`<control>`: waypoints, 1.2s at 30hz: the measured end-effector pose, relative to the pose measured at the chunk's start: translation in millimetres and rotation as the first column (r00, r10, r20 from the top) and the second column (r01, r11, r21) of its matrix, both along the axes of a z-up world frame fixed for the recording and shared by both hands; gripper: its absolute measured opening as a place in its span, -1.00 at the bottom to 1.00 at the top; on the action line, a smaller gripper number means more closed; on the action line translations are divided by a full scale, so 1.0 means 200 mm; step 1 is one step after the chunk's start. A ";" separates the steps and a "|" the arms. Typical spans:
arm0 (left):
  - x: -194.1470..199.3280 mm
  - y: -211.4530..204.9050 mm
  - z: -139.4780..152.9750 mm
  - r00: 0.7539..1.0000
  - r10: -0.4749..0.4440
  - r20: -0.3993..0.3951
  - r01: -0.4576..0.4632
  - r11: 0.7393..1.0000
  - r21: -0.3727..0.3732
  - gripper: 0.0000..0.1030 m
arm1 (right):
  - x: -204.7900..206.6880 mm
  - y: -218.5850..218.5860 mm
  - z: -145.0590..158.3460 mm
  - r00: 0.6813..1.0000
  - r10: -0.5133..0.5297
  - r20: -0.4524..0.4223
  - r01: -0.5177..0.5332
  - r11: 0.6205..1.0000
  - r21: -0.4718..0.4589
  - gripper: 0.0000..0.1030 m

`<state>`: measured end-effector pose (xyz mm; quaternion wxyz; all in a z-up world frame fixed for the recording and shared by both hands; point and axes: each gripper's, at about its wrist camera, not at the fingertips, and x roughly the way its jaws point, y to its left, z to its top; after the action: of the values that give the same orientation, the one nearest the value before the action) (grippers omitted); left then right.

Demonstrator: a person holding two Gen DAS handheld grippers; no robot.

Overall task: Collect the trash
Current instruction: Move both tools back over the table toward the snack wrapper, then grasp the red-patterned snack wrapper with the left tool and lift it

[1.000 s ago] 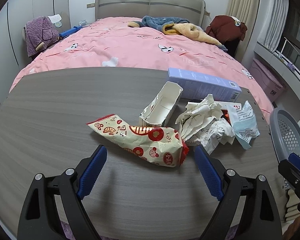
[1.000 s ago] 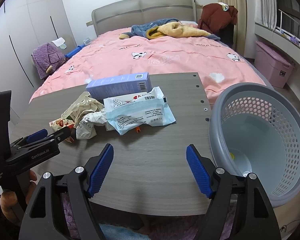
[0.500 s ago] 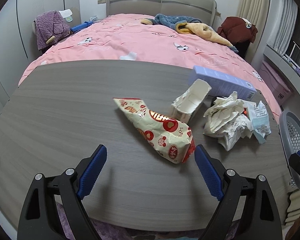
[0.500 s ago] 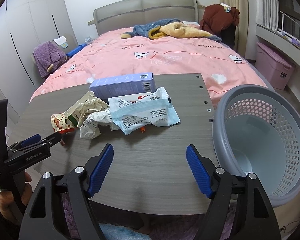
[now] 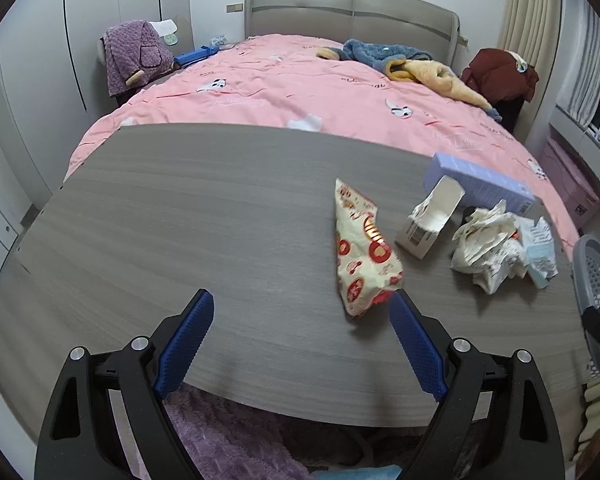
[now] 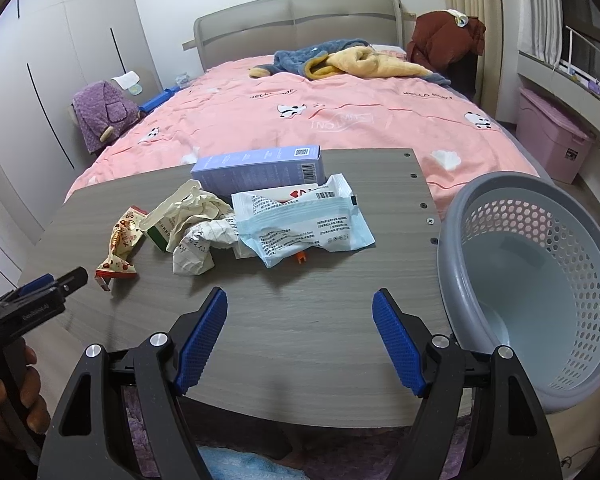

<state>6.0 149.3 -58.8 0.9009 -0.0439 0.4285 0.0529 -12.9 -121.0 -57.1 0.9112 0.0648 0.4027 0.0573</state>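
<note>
Nearest in the left wrist view, the left gripper (image 5: 300, 338) hangs over the near edge of the grey table (image 5: 204, 216) with its jaws spread wide and nothing between them. Just beyond its right finger lies the red-and-cream snack wrapper (image 5: 362, 248), its near end almost at that fingertip, though I cannot tell whether they touch. The wrapper's long axis runs near to far, roughly along the line of the fingers, and it sits right of the gap's centre, so I judge a small shift right would be needed to straddle it.

The right gripper (image 6: 300, 340) also has its jaws spread and empty, over bare table near the front edge. Ahead of it lies the pale blue plastic packet (image 6: 304, 232), its length running left to right, across the fingers. To its left are the crumpled paper (image 6: 198, 240) and a torn carton; behind stands the lavender box (image 6: 260, 170). The grey basket (image 6: 540, 280) sits at the table's right edge, closest to the right gripper, and looks empty.

The left gripper is nearer the wrapper.
</note>
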 end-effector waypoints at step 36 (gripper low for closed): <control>0.37 -0.06 -0.14 0.990 -0.113 -0.083 0.111 0.994 -0.018 -0.35 | 0.16 -0.01 -0.06 0.999 -0.039 -0.032 0.039 0.999 -0.005 0.43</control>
<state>80.1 138.1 -86.9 0.8834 -0.0237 0.4681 0.0011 20.1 -122.7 -68.3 0.9057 0.0717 0.4162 0.0378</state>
